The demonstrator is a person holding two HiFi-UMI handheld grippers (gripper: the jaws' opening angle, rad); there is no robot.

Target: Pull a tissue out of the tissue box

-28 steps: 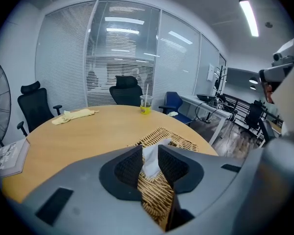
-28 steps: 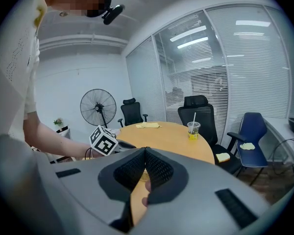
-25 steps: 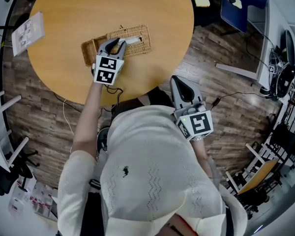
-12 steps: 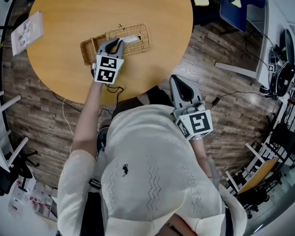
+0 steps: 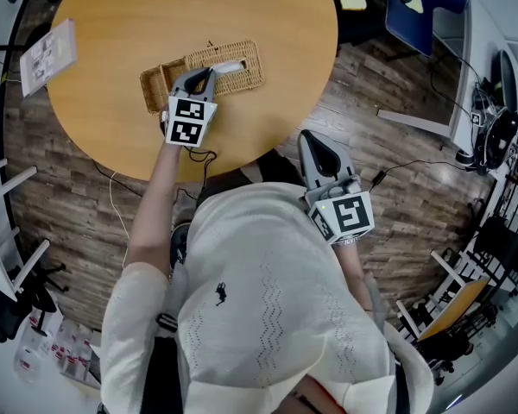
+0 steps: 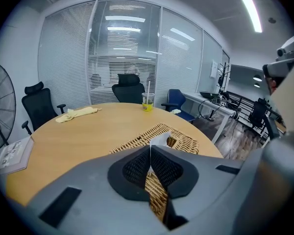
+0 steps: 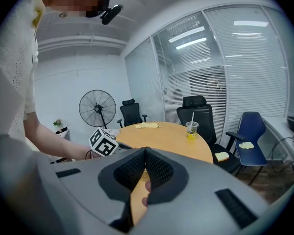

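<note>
A woven wicker tissue box [image 5: 246, 65] lies on the round wooden table [image 5: 121, 24], with a white tissue [image 5: 230, 67] sticking out of its top slot. My left gripper [image 5: 209, 74] sits over the box; its jaws have just been closing and now pinch the tissue. In the left gripper view the tissue [image 6: 159, 139] rises right at the tips of my left gripper [image 6: 150, 148], above the box [image 6: 187, 142]. My right gripper [image 5: 314, 141] hangs off the table's near edge, by the person's body, shut with nothing in it. The right gripper [image 7: 145, 151] looks toward the table.
A booklet [image 5: 47, 56] lies at the table's left edge. A yellow drink cup [image 6: 147, 102] and a yellow cloth [image 6: 77, 113] sit on the far side. Office chairs [image 6: 129, 88], a fan [image 6: 0, 106] and a blue chair [image 5: 425, 5] ring the table.
The left gripper's jaws have closed on the tissue over the box. Neither hand has shifted, and the right gripper looks the same.
</note>
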